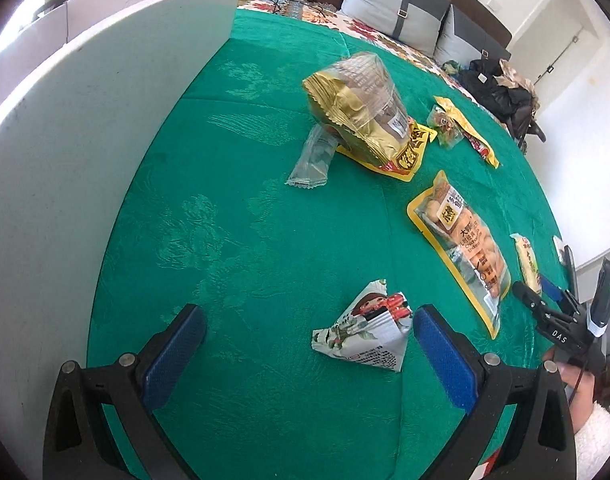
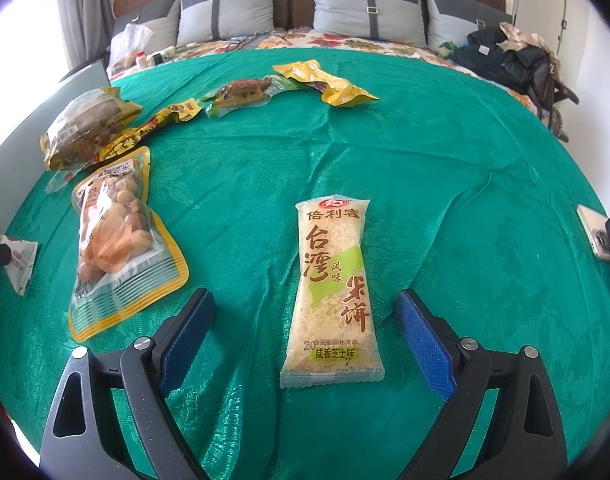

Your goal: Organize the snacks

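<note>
Snacks lay scattered over a green cloth [image 2: 445, 152] spread on a bed, with grey pillows [image 2: 225, 8] along the headboard and a heap of dark clothing [image 2: 517, 56] at the far right corner. A white box wall [image 1: 85, 140] stood along the left edge of the cloth, close to the left gripper [image 1: 305, 344]. A phone [image 2: 595, 236] lay near the cloth's right edge.

The left wrist view showed a triangular printed packet [image 1: 365, 332] lying between the left gripper's spread blue fingers [image 1: 445, 356], close to the right-hand one; whether they touched could not be told. Beyond it sat a clear slim wrapper [image 1: 313, 156] beside a puffy gold bag [image 1: 361, 108] that rested on a yellow pouch [image 1: 401, 152]. The right gripper [image 1: 545, 300] showed at that view's right edge, its opening unreadable there.

The right wrist view alone gave the rice cracker pack [image 2: 333, 292] clearly: a long pale wrapper with brown characters, a green slash and a red logo, lying flat between the right gripper's [image 2: 305, 340] wide-open fingers [image 2: 425, 348], touching neither. To its left lay a yellow-edged peanut bag [image 2: 117, 240], flat and see-through. Farther back were a small brown vacuum pack [image 2: 241, 94] and a crumpled yellow wrapper [image 2: 325, 82], well apart from both grippers.
</note>
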The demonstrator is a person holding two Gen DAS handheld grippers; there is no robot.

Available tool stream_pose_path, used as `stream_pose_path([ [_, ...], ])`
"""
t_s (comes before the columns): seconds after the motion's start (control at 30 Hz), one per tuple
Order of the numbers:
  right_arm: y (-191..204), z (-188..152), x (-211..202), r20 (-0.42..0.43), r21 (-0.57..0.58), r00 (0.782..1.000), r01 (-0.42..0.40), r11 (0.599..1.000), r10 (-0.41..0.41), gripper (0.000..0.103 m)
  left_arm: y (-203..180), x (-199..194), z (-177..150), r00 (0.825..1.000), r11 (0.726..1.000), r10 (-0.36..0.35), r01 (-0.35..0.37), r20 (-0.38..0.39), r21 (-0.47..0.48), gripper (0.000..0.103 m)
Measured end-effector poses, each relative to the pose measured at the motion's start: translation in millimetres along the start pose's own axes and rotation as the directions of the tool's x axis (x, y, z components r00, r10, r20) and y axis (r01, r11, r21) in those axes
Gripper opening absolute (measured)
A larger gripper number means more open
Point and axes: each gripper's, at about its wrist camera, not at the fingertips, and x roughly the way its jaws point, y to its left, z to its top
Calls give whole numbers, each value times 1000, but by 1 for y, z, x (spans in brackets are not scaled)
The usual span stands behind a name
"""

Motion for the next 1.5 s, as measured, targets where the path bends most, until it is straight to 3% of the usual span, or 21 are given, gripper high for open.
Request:
stream_pose_path([
  [0.13,-1,0,0,-3,-2,1000,-2,1000,2,95,-30,10,-7,1000,990,16,-13,-16,143,102],
  [0.23,-1,0,0,-3,-2,1000,-6,1000,6,95,-59,21,-18,994,951,107,-101,-6,292,100],
  [0.3,0,0,1,-5,-5,1000,-6,1000,6,96,-71,24,-24,984,916,172,-176,43,362,85],
  [0.33,0,0,1,-8,-8,1000,-7,1000,7,96,-71,21,-25,988,921,147,-156,53,358,76],
  [0.37,0,0,1,-13,-12,1000,-10,1000,9,96,-71,19,-24,986,921,154,-166,62,352,56],
  [0.4,0,1,0,-24,-21,1000,-14,1000,14,96,-70,17,-22,988,927,146,-157,58,341,42],
  [0.5,-1,6,1,-102,-33,995,-25,999,22,95,-60,13,-19,990,946,126,-138,59,294,38],
  [0.67,-11,26,4,-255,21,965,-62,998,66,94,-46,7,-15,995,970,90,-99,48,223,38],
  [0.97,-73,73,-4,-346,248,931,-26,968,114,92,-32,-13,-5,997,989,11,-22,77,144,38],
  [1.07,-85,79,-4,-386,334,906,-36,942,171,92,-27,-19,-2,996,994,-18,8,86,112,38],
  [1.13,-79,80,-2,-408,320,896,-40,947,175,92,-28,-21,-1,996,993,-26,16,88,116,38],
  [1.23,-53,76,5,-445,201,890,-10,980,100,91,-33,-19,-2,997,989,-26,14,77,144,38],
  [1.33,-31,70,16,-453,161,888,-10,987,83,79,-37,-17,-6,998,987,-28,18,63,158,38],
  [1.37,-27,68,22,-458,163,885,-9,987,84,71,-38,-17,-7,998,987,-29,19,61,162,38],
  [1.43,-21,65,31,-469,139,883,33,990,36,64,-41,-18,-10,998,984,-29,18,62,177,38],
  [1.47,-20,63,34,-472,127,881,57,990,10,55,-42,-20,-11,998,983,-28,16,64,184,37],
  [1.5,-19,63,33,-462,113,887,79,990,-18,39,-43,-22,-12,997,982,-28,15,67,190,38],
])
